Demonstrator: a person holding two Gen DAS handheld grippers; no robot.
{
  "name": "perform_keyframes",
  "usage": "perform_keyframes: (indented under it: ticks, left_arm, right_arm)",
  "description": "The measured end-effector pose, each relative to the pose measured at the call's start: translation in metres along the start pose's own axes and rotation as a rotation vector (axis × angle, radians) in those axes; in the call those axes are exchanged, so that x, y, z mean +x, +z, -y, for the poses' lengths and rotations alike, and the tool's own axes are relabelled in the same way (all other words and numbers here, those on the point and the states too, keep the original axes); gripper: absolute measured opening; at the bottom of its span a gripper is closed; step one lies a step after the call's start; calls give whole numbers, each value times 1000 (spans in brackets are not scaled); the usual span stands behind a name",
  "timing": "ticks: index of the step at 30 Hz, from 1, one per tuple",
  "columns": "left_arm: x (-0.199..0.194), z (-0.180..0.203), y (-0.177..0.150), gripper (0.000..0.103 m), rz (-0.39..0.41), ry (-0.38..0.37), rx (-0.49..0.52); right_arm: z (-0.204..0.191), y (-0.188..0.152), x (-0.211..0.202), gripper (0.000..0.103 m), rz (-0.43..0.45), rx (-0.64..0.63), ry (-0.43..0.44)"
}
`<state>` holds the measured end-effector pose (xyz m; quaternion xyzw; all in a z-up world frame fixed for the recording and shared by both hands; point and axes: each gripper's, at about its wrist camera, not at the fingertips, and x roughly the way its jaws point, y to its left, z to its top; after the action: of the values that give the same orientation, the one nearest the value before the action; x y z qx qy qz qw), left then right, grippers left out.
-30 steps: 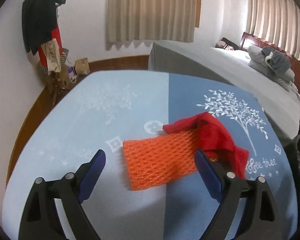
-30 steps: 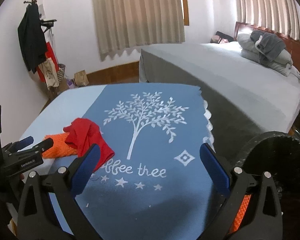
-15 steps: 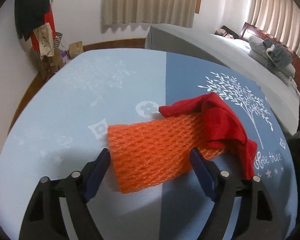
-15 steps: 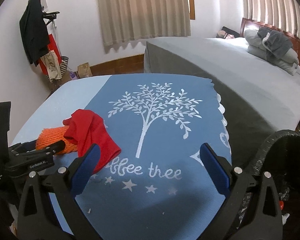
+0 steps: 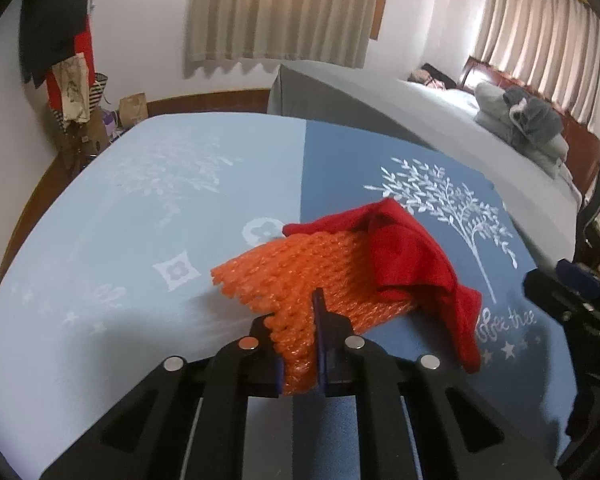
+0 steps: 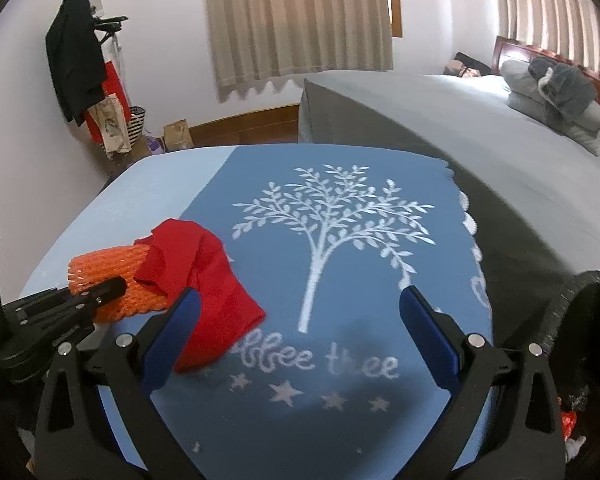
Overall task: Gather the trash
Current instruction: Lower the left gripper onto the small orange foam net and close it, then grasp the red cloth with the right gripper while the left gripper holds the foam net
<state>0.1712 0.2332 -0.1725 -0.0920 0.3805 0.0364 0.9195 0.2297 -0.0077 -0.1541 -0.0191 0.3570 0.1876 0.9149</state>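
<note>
Left tongs [image 5: 298, 344] are pinching the near end of the orange foam net [image 5: 300, 280], its mesh bunching up between the two dark fingers, which are closing tight on it. From the right wrist view the same net [image 6: 112, 276] is sitting at the left side of the table, with the left tongs [image 6: 100, 300] reaching onto it from the left edge. Over the far right end of the net a red cloth [image 5: 416, 268] is lying crumpled, draping down onto the dark blue half of the tablecloth [image 5: 380, 168] beside the white tree print. Right tongs [image 6: 300, 332] are hovering over the tablecloth [image 6: 340, 420] with their blue-padded fingers spread wide and nothing between them; the left finger is sitting just in front of the cloth's [image 6: 208, 276] near corner. At the right edge, the rim of a black trash bin [image 6: 580, 320] is showing beside the table.
</note>
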Motion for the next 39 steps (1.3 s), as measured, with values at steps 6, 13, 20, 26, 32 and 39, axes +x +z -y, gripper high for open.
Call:
perform_keyframes:
  ticks: [6,13,20,26,32,39]
  left_arm:
    - [-4,-3,-2,11,8,8,-9]
    - [-6,-7,-1,11,15,5,-10]
    - [-6,-16,-2,11,14,14,-30]
    - [-8,-13,-1,11,20,20,-16]
    - [-18,-15,-7,11,26,29,-25]
    - [-26,-9,-10,14,24,22,-32]
  right_arm:
    - [-19,8,12,96,-12,-15,59]
    - [-42,10,29,84,-60,-61,111]
    - [-57,1,49,48,-165,-98,144]
    - [-56,1,44,11,-164,-112,155]
    - [-27,6,20,11,-118,-35,123]
    - [5,-3,2,14,-112,12,57]
